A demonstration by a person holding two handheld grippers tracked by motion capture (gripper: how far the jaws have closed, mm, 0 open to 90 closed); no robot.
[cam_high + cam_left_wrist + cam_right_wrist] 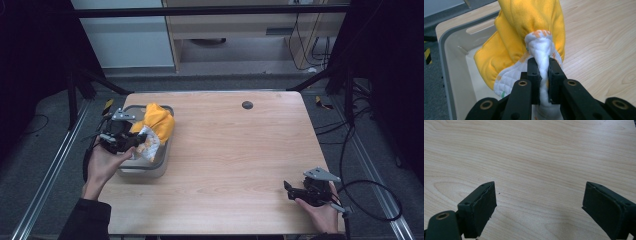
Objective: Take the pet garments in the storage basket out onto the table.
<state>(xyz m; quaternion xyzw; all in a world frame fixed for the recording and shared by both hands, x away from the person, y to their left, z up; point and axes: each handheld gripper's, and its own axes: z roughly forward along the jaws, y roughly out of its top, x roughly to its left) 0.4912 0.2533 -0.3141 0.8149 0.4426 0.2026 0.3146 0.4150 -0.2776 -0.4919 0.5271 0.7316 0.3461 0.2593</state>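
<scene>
A yellow cloth [159, 123] with a white printed lining [149, 142] hangs over a grey bin [145, 171] at the table's left side. My left gripper [134, 142] is shut on a fold of the white lining, and the left gripper view has the cloth [529, 27] bunched above its jaws, the gripper [543, 65] pinching the white part over the bin's [446, 47] edge. Near the table's front right corner my right gripper [289, 191] rests low in a hand, open; in its own view the gripper [539, 195] has bare wood between the jaws.
The wooden table [240, 150] has a small dark round hole cover [247, 105] near its far edge. Cables [370, 200] trail off the right side. Metal frame rails run along both sides of the table on the grey floor.
</scene>
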